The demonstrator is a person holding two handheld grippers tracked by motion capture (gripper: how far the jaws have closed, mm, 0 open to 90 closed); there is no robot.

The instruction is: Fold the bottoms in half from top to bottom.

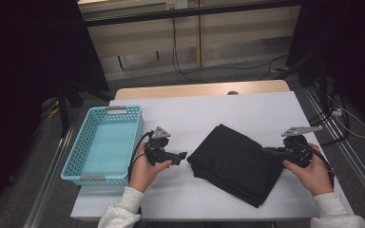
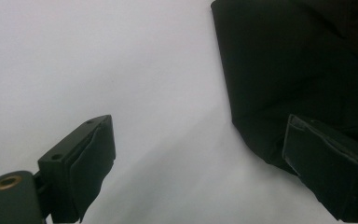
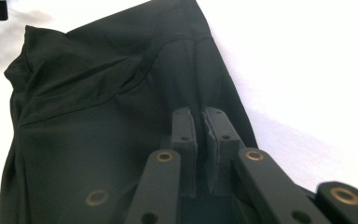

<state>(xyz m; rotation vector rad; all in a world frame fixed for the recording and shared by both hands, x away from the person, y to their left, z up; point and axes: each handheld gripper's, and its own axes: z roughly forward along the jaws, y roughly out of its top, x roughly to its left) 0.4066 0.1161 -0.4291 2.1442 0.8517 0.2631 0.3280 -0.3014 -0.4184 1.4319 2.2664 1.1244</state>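
A folded black cloth [image 1: 233, 164] lies on the white table [image 1: 228, 111], right of centre. My left gripper [image 1: 183, 156] is held just off the cloth's left corner, jaws level and open. In the left gripper view the gripper [image 2: 200, 140] has bare table between its jaws, and the cloth [image 2: 298, 60] reaches behind the right-hand jaw. My right gripper [image 1: 267, 151] sits at the cloth's right edge. In the right gripper view its jaws [image 3: 200, 114] are pressed together on a raised crease of the cloth [image 3: 98, 116].
A teal plastic basket [image 1: 76, 156] stands at the table's left edge, beside my left hand. Bare white tabletop stretches behind the cloth. Cables run across the floor beyond the table's far edge.
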